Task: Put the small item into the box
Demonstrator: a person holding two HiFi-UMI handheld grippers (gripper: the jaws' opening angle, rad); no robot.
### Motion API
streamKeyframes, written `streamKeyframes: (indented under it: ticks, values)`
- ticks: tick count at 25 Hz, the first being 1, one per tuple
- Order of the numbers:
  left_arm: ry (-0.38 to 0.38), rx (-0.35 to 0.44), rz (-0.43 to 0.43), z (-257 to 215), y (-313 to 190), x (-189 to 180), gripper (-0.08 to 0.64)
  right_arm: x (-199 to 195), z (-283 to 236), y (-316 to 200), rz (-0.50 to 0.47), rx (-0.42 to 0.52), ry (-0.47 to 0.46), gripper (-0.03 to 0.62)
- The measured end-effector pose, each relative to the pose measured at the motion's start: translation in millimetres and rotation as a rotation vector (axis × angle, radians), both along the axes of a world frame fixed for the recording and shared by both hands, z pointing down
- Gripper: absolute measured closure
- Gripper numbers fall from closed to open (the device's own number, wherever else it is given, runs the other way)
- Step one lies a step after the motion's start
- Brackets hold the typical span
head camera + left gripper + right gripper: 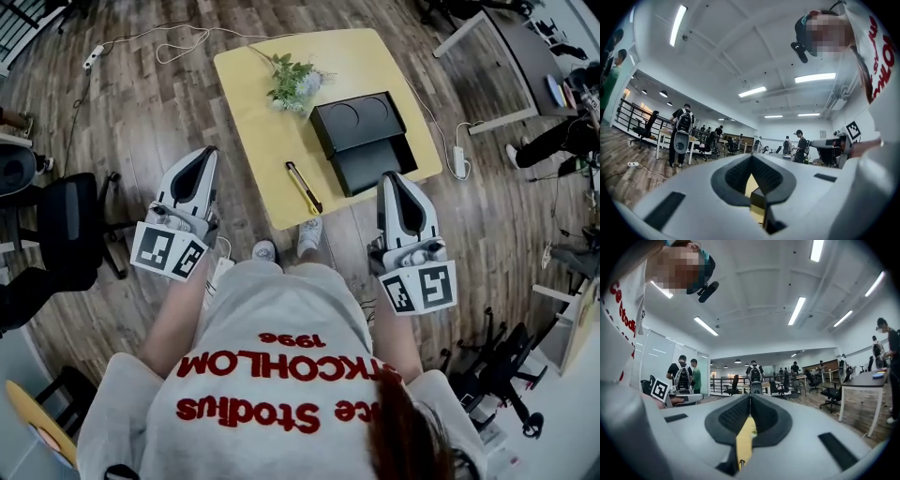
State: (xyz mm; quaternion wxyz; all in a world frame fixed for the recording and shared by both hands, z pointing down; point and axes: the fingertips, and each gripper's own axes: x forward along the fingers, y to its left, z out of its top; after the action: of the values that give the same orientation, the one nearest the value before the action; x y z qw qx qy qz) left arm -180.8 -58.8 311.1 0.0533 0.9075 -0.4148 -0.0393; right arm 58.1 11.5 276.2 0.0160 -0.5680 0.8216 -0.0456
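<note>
— What is shown in the head view?
— One yellow tabletop (pixel 251 105) is seen. One black box (pixel 373 161) lies open on its right side, one small item (pixel 304 187), slim and yellow-black, lies just left of the box, and one plant (pixel 295 82) lies at the far side. Two grippers are held short of the near edge: the left gripper (pixel 207 156) and the right gripper (pixel 391 178).
— And the left gripper view?
— Its jaws are seen pressed together, with nothing between them.
— The right gripper view?
— The same: jaws together, empty.
— How should the pick be done well?
— One pair of jaws should be parted first, then lowered across the item's narrow width at mid-length.
</note>
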Motion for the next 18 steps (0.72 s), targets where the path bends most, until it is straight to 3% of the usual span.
streamKeyframes:
  ticks: [18]
  values:
    - [-0.016, 0.044, -0.328, 0.0, -48.1, 27.2, 0.554, 44.8, 4.6, -125.3, -0.32, 0.024, -0.018, 0.586]
